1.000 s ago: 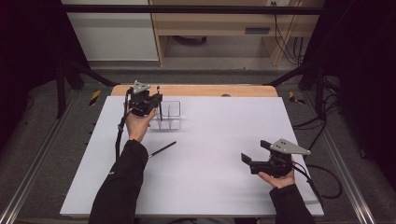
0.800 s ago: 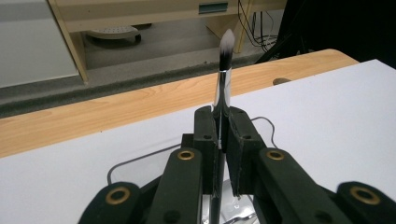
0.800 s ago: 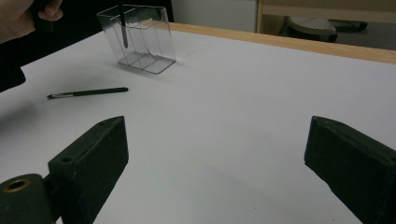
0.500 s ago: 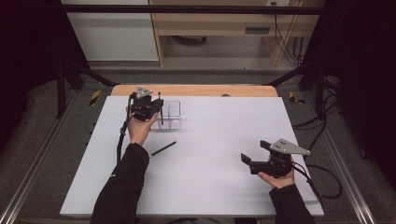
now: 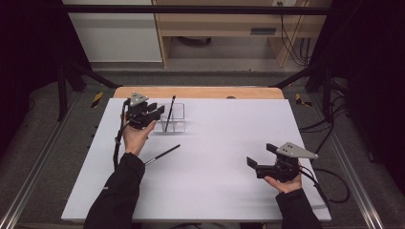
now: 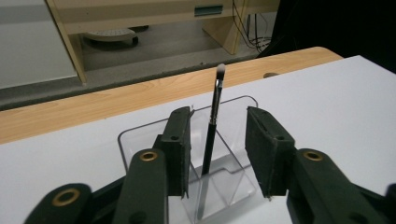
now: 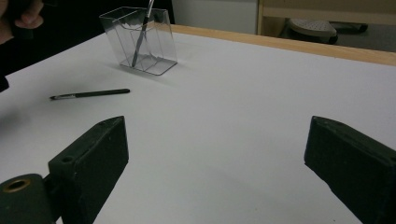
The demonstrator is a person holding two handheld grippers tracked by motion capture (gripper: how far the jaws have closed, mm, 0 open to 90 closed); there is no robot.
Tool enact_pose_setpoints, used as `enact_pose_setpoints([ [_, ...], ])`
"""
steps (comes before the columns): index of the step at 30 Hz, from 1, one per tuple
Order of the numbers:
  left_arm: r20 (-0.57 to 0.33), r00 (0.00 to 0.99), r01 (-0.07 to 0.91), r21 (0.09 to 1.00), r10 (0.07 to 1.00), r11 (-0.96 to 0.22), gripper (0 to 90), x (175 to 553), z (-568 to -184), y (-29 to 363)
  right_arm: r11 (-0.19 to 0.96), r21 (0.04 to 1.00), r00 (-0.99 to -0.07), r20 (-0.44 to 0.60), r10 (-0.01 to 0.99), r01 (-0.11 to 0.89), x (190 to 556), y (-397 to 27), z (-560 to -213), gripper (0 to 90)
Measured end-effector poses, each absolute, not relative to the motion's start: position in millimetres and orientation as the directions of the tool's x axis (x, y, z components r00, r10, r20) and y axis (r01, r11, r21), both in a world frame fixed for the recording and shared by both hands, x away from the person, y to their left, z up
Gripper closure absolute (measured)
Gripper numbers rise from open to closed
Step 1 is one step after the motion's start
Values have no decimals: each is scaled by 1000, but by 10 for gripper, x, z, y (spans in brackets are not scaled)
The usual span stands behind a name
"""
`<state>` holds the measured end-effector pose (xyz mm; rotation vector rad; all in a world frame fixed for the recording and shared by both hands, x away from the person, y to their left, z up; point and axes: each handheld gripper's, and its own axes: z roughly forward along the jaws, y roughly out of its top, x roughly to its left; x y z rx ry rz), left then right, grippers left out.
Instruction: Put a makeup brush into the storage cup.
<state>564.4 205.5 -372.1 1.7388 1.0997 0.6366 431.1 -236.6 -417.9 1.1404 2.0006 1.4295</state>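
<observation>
Black-handled brush (image 6: 211, 135) stands tilted in the clear plastic holder (image 6: 233, 177) at the table's far left; the left gripper (image 6: 217, 149) has just opened, jaws either side without touching. Right gripper (image 5: 258, 167) gapes wide, empty

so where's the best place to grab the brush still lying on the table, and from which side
Probably mid-handle, from straight above. The loose brush lies flat on the white table, slim and dark, so only a top-down pinch with the jaws set across its length can close on it. Its bristle tip points toward the person's left arm, so gripping the bare handle spares it. The left gripper, open beside the clear holder, is nearer.
</observation>
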Motion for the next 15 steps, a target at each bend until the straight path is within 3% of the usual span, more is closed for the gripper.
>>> enact_pose_setpoints([
  [15, -81, 496, 355, 928, 865, -116, 422, 5139, -3681, 2348, 123, 927, -574, 112, 811, 354, 4278, -2384, -4153, 74],
])
